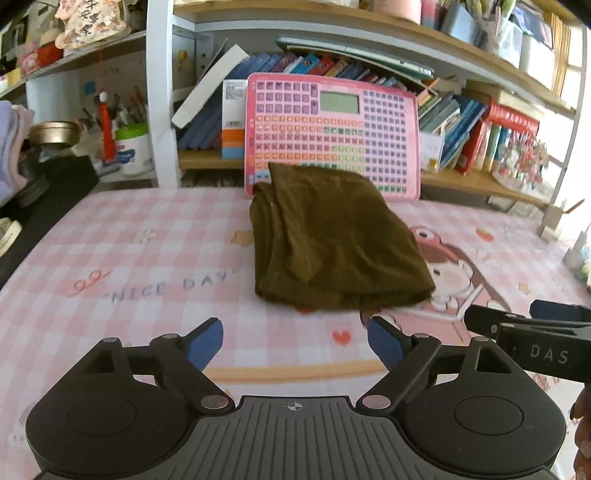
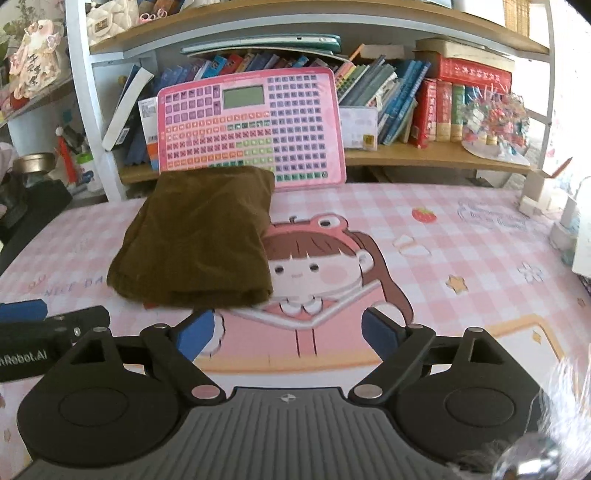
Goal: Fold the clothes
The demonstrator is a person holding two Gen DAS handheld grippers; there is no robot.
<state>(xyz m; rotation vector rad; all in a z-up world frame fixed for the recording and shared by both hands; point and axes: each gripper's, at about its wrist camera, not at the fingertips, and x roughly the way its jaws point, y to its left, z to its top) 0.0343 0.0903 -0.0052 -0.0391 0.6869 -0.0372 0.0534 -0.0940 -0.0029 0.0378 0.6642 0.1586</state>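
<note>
We are holding the left gripper (image 1: pixel 295 341) with its jaws standing wide apart, and nothing is lying between its blue fingertips (image 1: pixel 207 341); they are hovering above the pink checked table mat (image 1: pixel 147 236), just in front of the near edge of the folded olive-brown garment (image 1: pixel 332 240). The right gripper (image 2: pixel 288 332) is also gaping wide and is holding nothing, and its blue pads (image 2: pixel 380 338) are hanging over the cartoon girl (image 2: pixel 314 266) printed on the mat, with the garment lying a little ahead and to the left of them. The garment is resting flat on the mat as a thick rectangular bundle in several layers, and its far edge is lying just in front of the pink keypad board (image 1: pixel 332 125), covering the low part of it in both views. In the left wrist view we are seeing the side of the right gripper at the right edge, with the letters "DAS" on it; in the right wrist view the left gripper is showing at the left edge with the partly cut writing "nRobot.AI". On the mat we are reading "NICE DAY" (image 1: pixel 173 286) in blue letters, beside a red scribble like "99". The keypad board is leaning against a shelf of books (image 2: pixel 406 92), and it is carrying a small grey screen; its key labels are too small for us to read. At the upper left a paper ornament (image 1: pixel 88 22) is bearing Chinese characters.
</note>
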